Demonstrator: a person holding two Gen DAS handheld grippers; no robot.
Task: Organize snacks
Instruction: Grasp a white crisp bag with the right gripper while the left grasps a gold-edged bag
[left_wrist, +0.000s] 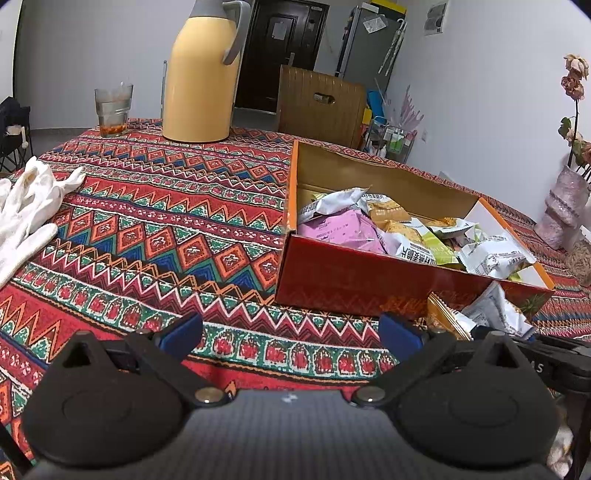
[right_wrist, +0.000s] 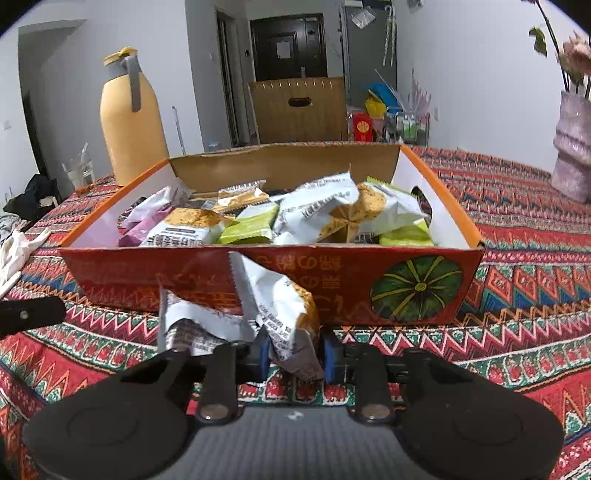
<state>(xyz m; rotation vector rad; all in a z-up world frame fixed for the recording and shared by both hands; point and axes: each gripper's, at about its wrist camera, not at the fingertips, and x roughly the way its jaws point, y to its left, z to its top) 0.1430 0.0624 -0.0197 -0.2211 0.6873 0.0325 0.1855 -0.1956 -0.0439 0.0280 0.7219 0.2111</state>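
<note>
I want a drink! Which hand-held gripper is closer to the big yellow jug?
Left. The left hand-held gripper hovers open with the yellow jug ahead; the right hand-held gripper faces it across the snack box.

Walls (left_wrist: 480, 92) were plain white. A dark door (right_wrist: 288, 46) stood closed at the far end. A grey fridge (left_wrist: 371, 44) stood right of it, papers stuck to its front. A wooden chair (right_wrist: 299, 109) faced the table's far edge. The table carried a red patterned cloth (left_wrist: 147, 206). A wire rack (right_wrist: 406, 127) of bottles stood by the right wall. Lighting was even and indoor; its source was not seen.
</note>
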